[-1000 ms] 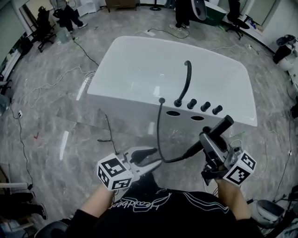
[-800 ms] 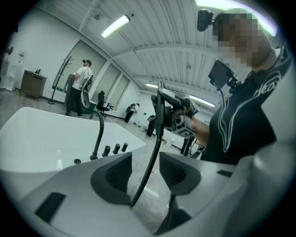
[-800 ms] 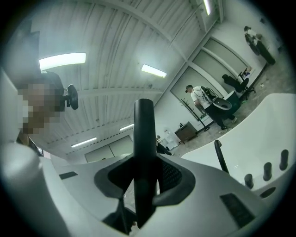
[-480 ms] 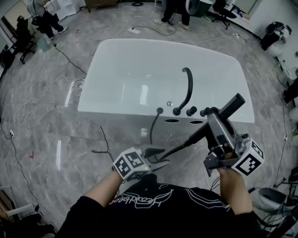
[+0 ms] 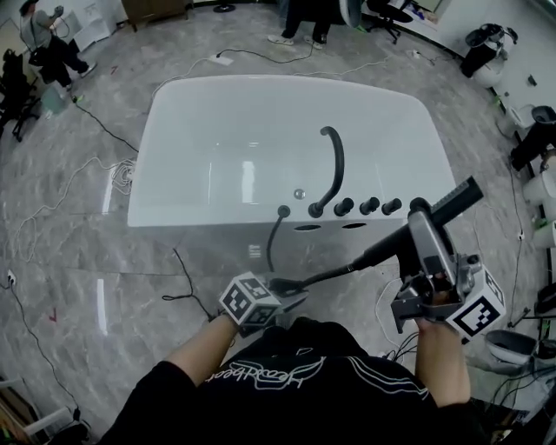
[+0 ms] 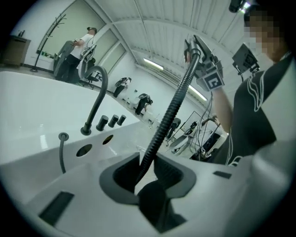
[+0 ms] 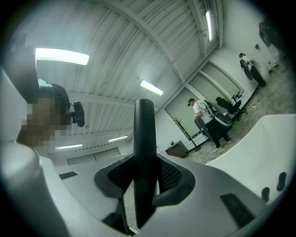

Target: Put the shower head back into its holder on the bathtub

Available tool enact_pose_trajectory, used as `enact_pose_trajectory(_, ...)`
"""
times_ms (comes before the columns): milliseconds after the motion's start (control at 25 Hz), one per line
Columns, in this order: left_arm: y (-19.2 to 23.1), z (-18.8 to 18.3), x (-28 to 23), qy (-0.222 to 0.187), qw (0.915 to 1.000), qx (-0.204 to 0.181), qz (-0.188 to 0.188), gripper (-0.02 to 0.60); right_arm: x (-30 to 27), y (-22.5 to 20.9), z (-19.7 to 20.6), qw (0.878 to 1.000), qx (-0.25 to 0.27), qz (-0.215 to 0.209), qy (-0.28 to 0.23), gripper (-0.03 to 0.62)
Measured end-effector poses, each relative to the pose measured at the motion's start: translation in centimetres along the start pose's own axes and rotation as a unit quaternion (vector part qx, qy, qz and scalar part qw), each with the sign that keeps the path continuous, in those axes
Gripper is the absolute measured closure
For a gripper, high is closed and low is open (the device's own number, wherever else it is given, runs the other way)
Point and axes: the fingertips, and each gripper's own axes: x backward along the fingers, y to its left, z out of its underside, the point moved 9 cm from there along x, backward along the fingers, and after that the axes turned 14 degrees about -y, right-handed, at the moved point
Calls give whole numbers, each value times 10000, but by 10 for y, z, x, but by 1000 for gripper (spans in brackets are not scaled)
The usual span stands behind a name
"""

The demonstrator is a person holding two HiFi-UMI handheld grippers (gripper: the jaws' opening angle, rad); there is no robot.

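The black shower head (image 5: 456,200) sits crosswise in my right gripper (image 5: 423,228), which is shut on its handle (image 7: 144,152), to the right of the white bathtub (image 5: 217,113). Its black hose (image 5: 326,274) runs down-left through my left gripper (image 5: 295,287). Those jaws are closing with the hose (image 6: 159,134) between them, and a gap still shows beside it. From there the hose climbs to its outlet (image 5: 282,211) on the tub rim. Two oval openings (image 5: 306,228) lie in the rim below the curved spout (image 5: 332,169) and knobs (image 5: 368,206).
Cables (image 5: 187,278) trail over the grey marble floor in front of and left of the tub. People (image 5: 300,22) and office chairs (image 5: 17,83) stand beyond it. More gear (image 5: 512,348) crowds the right edge.
My left gripper has sunk lower and nearer my body along the hose. The right gripper has carried the shower head up and to the right.
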Motion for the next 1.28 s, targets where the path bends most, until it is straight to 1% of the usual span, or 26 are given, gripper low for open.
enact_pose_trajectory(80, 1, -1, 5, 38, 9999, -90, -28, 496, 6, -3, -2, 9998, 162, 55, 27, 467)
enact_pose_trajectory(160, 3, 1, 11, 202, 9995, -234, -76, 509, 16, -10, -1, 9990, 352, 247, 140, 467)
enact_pose_trajectory(280, -1, 4, 23, 427, 9980, -454, -89, 514, 35, -21, 3, 9963, 525, 554, 383, 468)
enact_pose_trajectory(360, -1, 3, 33, 513, 9969, -566, -209, 515, 44, -25, 7, 9941, 629, 636, 611, 468)
enact_pose_trajectory(400, 1, 2, 39, 511, 9969, -507, -318, 517, 47, -27, 10, 9928, 678, 629, 755, 468)
enact_pose_trajectory(480, 7, -4, 53, 361, 9977, -93, -572, 517, 50, -30, 19, 9899, 769, 544, 1056, 470)
enact_pose_trajectory(560, 11, -15, 68, 68, 9963, 350, -786, 517, 54, -30, 28, 9879, 833, 392, 1247, 470)
enact_pose_trajectory(600, 11, -23, 76, -92, 9951, 460, -875, 517, 56, -29, 30, 9875, 847, 321, 1290, 470)
enact_pose_trajectory(640, 11, -32, 83, -250, 9939, 490, -958, 517, 58, -29, 32, 9875, 843, 274, 1306, 471)
enact_pose_trajectory(760, 14, -61, 104, -623, 9906, 292, -1186, 517, 57, -36, 37, 9901, 675, 278, 1200, 473)
enact_pose_trajectory(840, 16, -77, 114, -721, 9884, 144, -1332, 517, 54, -43, 38, 9922, 504, 293, 1098, 473)
enact_pose_trajectory(920, 17, -99, 116, -793, 9861, 41, -1460, 517, 49, -50, 31, 9931, 415, 251, 1070, 473)
enact_pose_trajectory(1080, 16, -152, 112, -1083, 9810, -273, -1588, 517, 35, -65, 4, 9947, 346, 131, 961, 473)
enact_pose_trajectory(1280, 12, -199, 120, -1294, 9738, -770, -1704, 517, 28, -66, -5, 9970, 204, 61, 741, 473)
